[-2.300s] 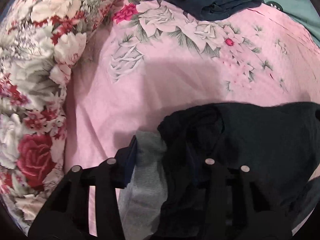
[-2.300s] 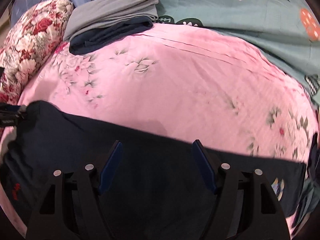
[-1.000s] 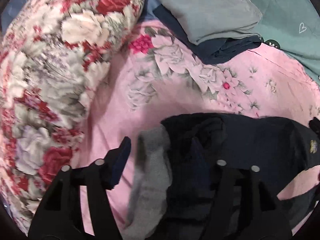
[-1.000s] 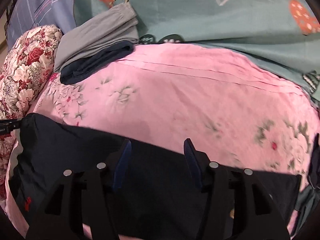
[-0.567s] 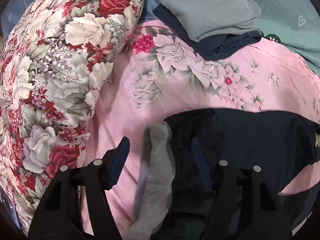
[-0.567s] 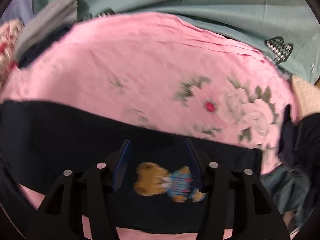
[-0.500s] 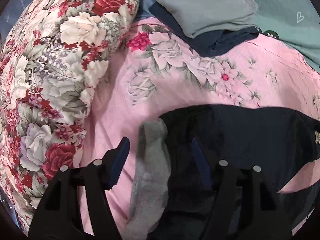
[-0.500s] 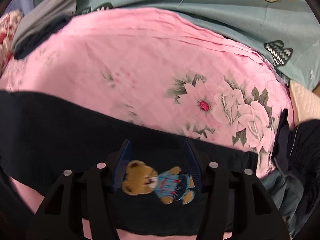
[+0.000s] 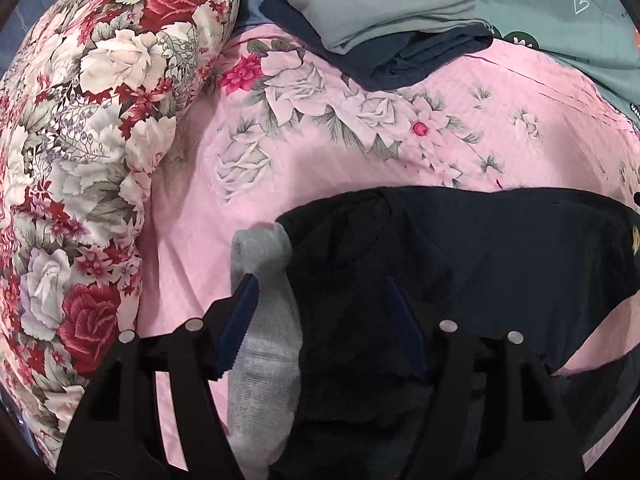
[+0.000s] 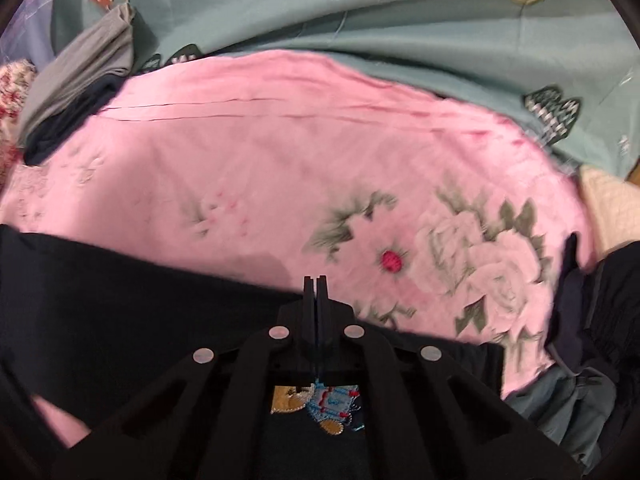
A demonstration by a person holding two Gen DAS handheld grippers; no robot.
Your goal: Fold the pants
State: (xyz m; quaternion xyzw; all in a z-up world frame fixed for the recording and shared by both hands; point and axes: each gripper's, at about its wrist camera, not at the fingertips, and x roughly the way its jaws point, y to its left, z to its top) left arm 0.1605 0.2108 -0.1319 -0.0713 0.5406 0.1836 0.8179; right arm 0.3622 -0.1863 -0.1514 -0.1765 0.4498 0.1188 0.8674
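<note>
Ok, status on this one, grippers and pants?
Left gripper open, straddling the grey-lined end of the pants. Right gripper just closed, shut at their far edge; pinch unclear. Folded stack sits clear.

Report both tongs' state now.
Left tongs: open, astride the dark navy cotton pants.
Right tongs: shut at the pants' edge; grip on cloth cannot be told.

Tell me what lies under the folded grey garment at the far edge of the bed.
A folded dark navy garment lies directly under the grey garment. Whether anything lies beneath that is covered.
</note>
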